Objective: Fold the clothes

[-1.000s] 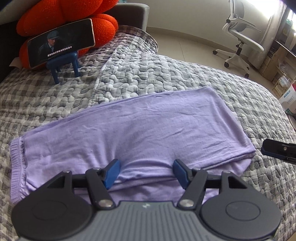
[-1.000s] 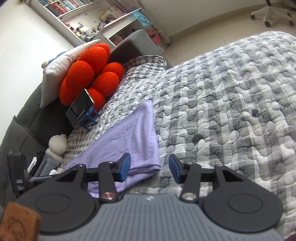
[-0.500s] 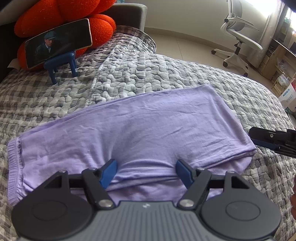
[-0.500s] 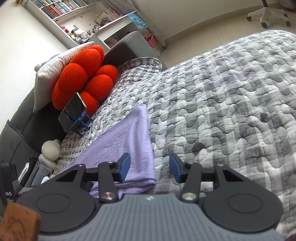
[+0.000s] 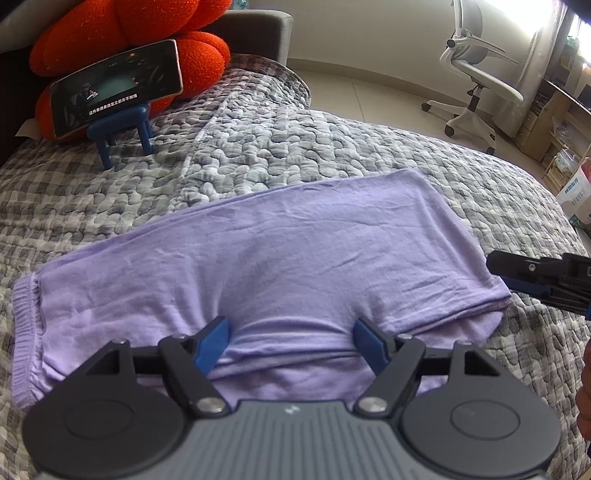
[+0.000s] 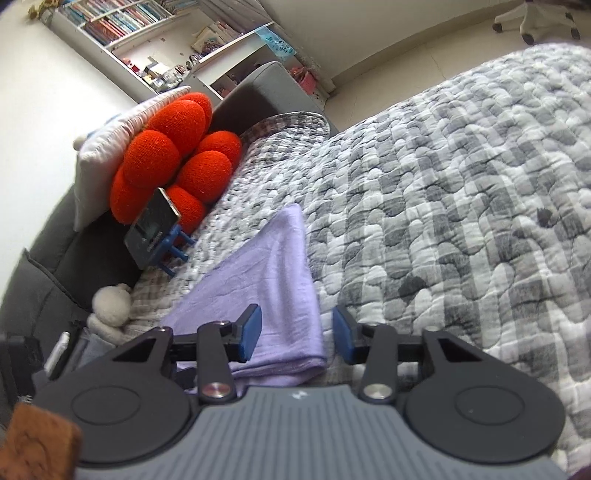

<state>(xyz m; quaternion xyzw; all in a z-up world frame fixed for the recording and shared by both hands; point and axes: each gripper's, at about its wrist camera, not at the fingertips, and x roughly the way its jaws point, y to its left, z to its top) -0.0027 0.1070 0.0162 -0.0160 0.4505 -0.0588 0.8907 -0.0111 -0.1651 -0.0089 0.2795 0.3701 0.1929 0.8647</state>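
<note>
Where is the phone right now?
In the left wrist view, the phone sits at upper left, propped on a blue stand against the orange cushion, beyond the purple garment.

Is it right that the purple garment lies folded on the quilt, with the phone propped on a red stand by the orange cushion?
Not quite: the stand is blue, not red, as the left wrist view shows. The rest holds: the purple garment lies folded on the quilt, and the phone is propped by the orange cushion.
</note>
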